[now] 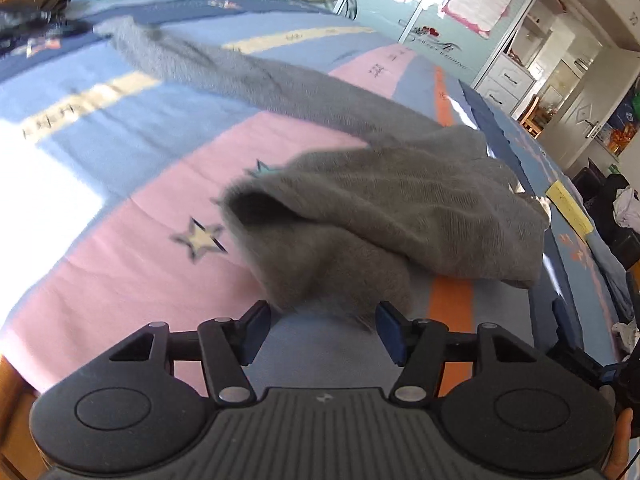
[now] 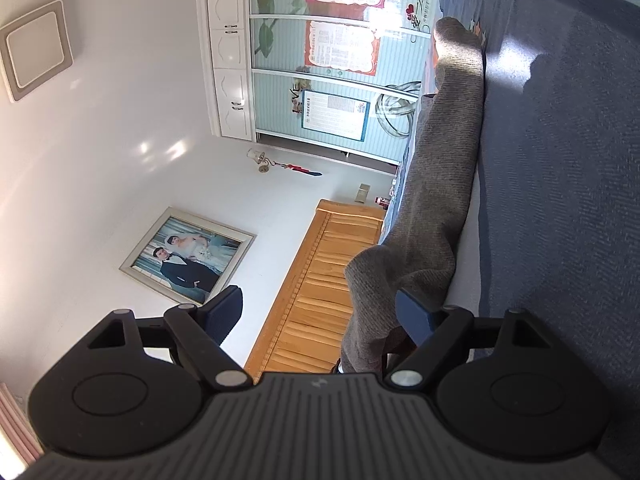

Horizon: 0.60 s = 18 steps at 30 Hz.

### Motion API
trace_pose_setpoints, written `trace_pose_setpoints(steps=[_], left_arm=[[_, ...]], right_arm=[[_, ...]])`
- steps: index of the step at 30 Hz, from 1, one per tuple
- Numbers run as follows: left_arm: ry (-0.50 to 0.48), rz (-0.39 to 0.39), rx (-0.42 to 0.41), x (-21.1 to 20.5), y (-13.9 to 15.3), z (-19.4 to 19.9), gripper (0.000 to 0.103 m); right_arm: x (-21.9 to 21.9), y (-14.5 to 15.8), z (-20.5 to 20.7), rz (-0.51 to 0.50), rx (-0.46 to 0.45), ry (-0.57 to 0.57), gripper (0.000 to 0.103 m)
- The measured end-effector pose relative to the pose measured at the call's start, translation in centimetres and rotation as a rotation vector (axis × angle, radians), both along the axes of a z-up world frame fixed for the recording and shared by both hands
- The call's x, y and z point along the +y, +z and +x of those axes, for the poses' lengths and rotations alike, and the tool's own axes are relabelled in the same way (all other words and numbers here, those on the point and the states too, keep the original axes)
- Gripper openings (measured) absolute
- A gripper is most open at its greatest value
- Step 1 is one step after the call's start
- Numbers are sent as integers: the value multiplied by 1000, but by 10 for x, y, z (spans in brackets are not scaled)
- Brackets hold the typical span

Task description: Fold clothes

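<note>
The wardrobe door [image 2: 340, 52] carried the readable words "SWEET WEDDING" beside a red heart, "LOVE" in decorative letters, and three framed notices whose print was too small to read. On the striped bed cover [image 1: 132, 236] a row of dark characters ran along a yellow band at 9 o'clock in the left view, too blurred to read.

The grey garment [image 1: 360, 216] lay on the bed, one end folded over itself at the centre, a long part trailing off toward 11 o'clock.

The left tongs [image 1: 322, 330] were released, jaws apart, with the garment's near edge just ahead of the pads, not pinched. The right tongs [image 2: 320, 316] stood wide open; grey cloth hung by the 3 o'clock pad, unclamped. A wedding photograph [image 2: 188, 256] and wooden headboard [image 2: 320, 280] lay behind.
</note>
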<state>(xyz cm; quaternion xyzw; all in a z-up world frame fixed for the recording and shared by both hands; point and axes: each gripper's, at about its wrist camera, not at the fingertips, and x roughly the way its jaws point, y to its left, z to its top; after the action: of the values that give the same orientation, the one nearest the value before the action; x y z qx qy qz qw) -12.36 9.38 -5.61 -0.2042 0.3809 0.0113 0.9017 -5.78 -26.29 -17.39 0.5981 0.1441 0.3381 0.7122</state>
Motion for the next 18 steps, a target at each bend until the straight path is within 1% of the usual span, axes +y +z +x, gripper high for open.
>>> trace_pose_setpoints(steps=[1,3,5,7,8,9,11,13,15,16,18], left_arm=[[2,30,-20,-7,-1,3,74],[23,65,-41,-16,-5,14,76],[49,94,-62,-23,-8,25,75],[16,185,-68,-28,-5,34,60],[-6,237,-69,-31,-3,39,45],[-34,308,-74,-35,0,43,41],[-81,503,-120,-42,10,44,34],[-116,775,-195,-48,22,42,34],[-154,1008,-231,-48,28,39,34],[-185,1114,-230,-46,28,38,34],[-285,1319,-177,-41,15,32,38]], right_arm=[[0,0,0,5,1,1,84],[-1,-1,1,12,1,3,84],[-1,-2,2,20,2,5,84],[-1,-2,2,21,1,7,84],[-1,-2,2,21,1,8,84],[-1,-2,2,21,0,9,84],[-1,-2,3,19,-1,13,84],[-1,-2,4,18,-1,17,84],[-1,-1,5,18,0,19,84],[-1,-1,5,19,0,20,83],[-1,-1,5,19,1,21,84]])
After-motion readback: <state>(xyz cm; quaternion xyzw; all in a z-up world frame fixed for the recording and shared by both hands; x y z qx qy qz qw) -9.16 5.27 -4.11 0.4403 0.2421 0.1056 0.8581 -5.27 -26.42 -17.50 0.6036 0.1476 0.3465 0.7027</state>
